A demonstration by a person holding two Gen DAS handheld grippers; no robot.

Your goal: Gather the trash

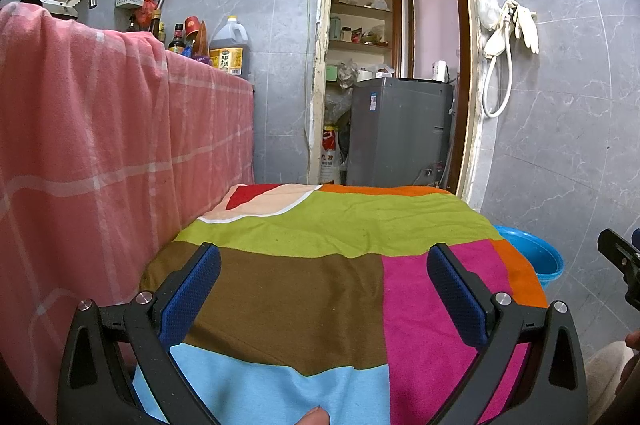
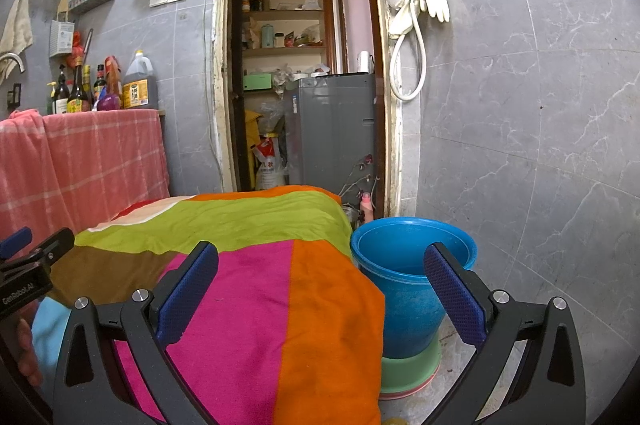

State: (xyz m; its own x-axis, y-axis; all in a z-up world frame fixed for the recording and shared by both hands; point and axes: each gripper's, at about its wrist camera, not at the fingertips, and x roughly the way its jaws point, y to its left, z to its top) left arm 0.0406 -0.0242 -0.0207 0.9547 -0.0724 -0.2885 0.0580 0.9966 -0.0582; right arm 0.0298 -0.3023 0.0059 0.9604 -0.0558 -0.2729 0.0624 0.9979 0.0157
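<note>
Left gripper [image 1: 324, 297] spread wide, nothing between the blue pads [image 1: 191, 299], poised over a surface draped in a patchwork cloth [image 1: 304, 289] of brown, magenta, lime, orange and light blue. Right gripper [image 2: 320, 297] likewise splayed open and empty, aimed past the cloth's orange edge toward a blue bucket [image 2: 404, 289] standing on the floor just beside the covered surface — stacked on a green basin [image 2: 412, 365]. No loose trash visible on the cloth or floor; bucket interior only partly seen, contents impossible to tell. Along the left, a pink checked cloth [image 1: 100, 145] hung over a counter, with bottles and a large oil jug [image 1: 230, 45] on top by the tiled wall. Straight ahead, an open doorway with a grey washing machine [image 1: 396, 129] and shelves behind it. White rubber gloves [image 1: 524, 25] and a hose hung on the wall right of the door frame.
</note>
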